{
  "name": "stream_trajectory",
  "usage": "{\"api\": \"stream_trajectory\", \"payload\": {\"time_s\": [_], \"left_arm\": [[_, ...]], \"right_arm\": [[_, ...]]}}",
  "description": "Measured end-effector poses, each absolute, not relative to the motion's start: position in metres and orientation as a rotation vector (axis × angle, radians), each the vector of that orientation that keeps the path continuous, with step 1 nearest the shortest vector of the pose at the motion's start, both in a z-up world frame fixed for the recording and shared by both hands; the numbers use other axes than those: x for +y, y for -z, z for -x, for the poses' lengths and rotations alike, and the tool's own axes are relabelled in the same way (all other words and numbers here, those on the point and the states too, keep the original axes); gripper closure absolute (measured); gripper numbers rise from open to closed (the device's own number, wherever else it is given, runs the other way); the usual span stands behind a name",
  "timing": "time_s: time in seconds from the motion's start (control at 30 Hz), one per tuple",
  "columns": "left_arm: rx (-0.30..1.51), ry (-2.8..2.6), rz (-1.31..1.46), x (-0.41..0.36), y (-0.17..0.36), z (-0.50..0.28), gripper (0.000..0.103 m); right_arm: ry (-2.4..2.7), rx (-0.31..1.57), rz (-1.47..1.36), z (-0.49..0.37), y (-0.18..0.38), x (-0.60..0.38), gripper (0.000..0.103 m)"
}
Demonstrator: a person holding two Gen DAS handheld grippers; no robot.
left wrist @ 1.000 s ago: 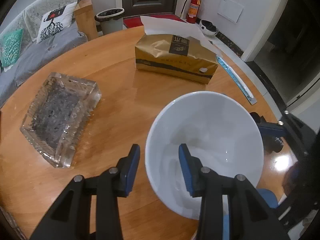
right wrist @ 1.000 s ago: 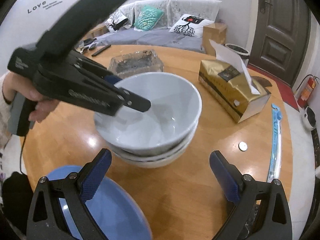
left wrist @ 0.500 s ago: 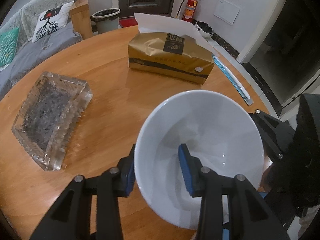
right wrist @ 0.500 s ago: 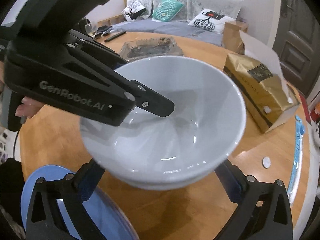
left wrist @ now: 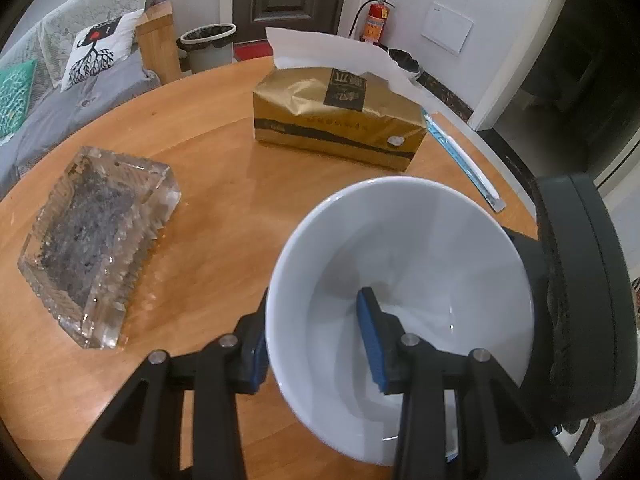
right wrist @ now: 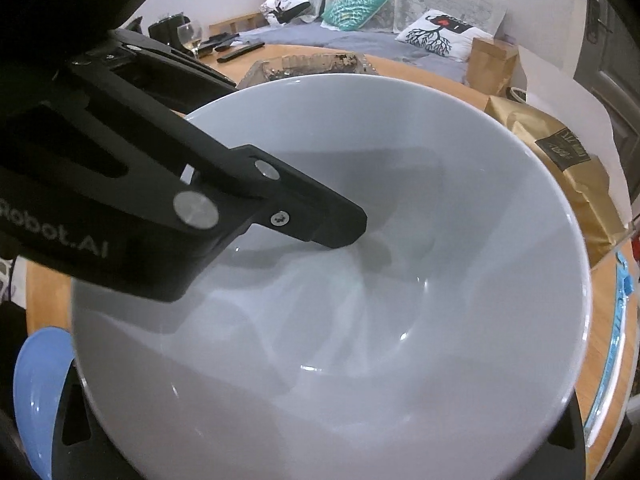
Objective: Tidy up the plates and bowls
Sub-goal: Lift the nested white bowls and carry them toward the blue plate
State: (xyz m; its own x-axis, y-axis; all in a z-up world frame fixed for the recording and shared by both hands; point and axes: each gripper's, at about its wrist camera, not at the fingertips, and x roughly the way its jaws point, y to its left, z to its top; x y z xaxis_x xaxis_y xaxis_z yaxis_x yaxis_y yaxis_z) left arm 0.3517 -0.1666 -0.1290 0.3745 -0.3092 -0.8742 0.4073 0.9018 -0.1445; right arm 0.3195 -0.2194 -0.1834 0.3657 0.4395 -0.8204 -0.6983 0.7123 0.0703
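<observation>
My left gripper [left wrist: 316, 336] is shut on the rim of a white bowl [left wrist: 404, 264], one blue pad inside it and one outside, and holds it tilted above the round wooden table [left wrist: 224, 168]. In the right wrist view the same bowl [right wrist: 400, 320] fills the frame, with the left gripper's black finger [right wrist: 312, 220] reaching into it. My right gripper's fingers are spread wide and mostly hidden beneath the bowl. A blue plate [right wrist: 38, 392] shows at the lower left. The stacked bowls under it are hidden.
A glass ashtray [left wrist: 96, 240] lies at the table's left. A gold tissue pack [left wrist: 340, 120] stands at the back, with a blue-and-white strip [left wrist: 460, 156] on its right near the table edge. A sofa with cushions [right wrist: 360, 4] is beyond the table.
My left gripper closed on the white bowl's rim and lifted it off the stack, tilting it. The bowl now sits much closer to the right wrist camera and hides the bowls below.
</observation>
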Motion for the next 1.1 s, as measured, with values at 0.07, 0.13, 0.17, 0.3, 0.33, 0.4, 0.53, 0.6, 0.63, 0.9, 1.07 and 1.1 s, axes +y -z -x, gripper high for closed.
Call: {"api": "stream_trajectory", "payload": {"time_s": [0.07,0.13,0.17,0.3,0.33,0.4,0.53,0.6,0.63,0.9,1.07,1.1], "left_arm": [[1.090,0.457,-0.103,-0.167,0.129,-0.351,0.067],[1.086,0.454,-0.104,-0.167,0.129,-0.351,0.067],[1.082,0.452,-0.105,-0.168,0.129,-0.351,0.067],[1.077,0.450,-0.098,-0.167,0.129,-0.351,0.067],[1.075,0.449,-0.095,-0.167,0.128,-0.351,0.067],[1.056,0.451,-0.113,-0.167,0.124,-0.348,0.068],[1.036,0.446,-0.114,-0.165,0.113,-0.345,0.068],[1.028,0.441,-0.112,-0.164,0.109,-0.344,0.068],[1.024,0.438,-0.112,-0.164,0.107,-0.344,0.068],[1.005,0.434,-0.127,-0.164,0.091,-0.331,0.068],[0.992,0.433,-0.133,-0.165,0.076,-0.317,0.068],[0.989,0.433,-0.136,-0.165,0.074,-0.314,0.068]], "right_arm": [[-0.747,0.937,0.309,-0.321,0.184,-0.218,0.001],[-0.749,0.934,0.308,-0.321,0.184,-0.218,0.001],[-0.750,0.932,0.308,-0.320,0.184,-0.218,0.001],[-0.746,0.922,0.300,-0.321,0.185,-0.217,0.002],[-0.744,0.922,0.299,-0.320,0.185,-0.217,0.002],[-0.739,0.918,0.301,-0.319,0.183,-0.215,0.002],[-0.745,0.895,0.299,-0.316,0.174,-0.213,0.002],[-0.743,0.885,0.303,-0.315,0.170,-0.213,0.002],[-0.741,0.879,0.306,-0.314,0.168,-0.212,0.002],[-0.730,0.852,0.314,-0.299,0.153,-0.208,0.002],[-0.726,0.840,0.310,-0.287,0.141,-0.207,0.002],[-0.724,0.836,0.308,-0.283,0.138,-0.207,0.002]]}}
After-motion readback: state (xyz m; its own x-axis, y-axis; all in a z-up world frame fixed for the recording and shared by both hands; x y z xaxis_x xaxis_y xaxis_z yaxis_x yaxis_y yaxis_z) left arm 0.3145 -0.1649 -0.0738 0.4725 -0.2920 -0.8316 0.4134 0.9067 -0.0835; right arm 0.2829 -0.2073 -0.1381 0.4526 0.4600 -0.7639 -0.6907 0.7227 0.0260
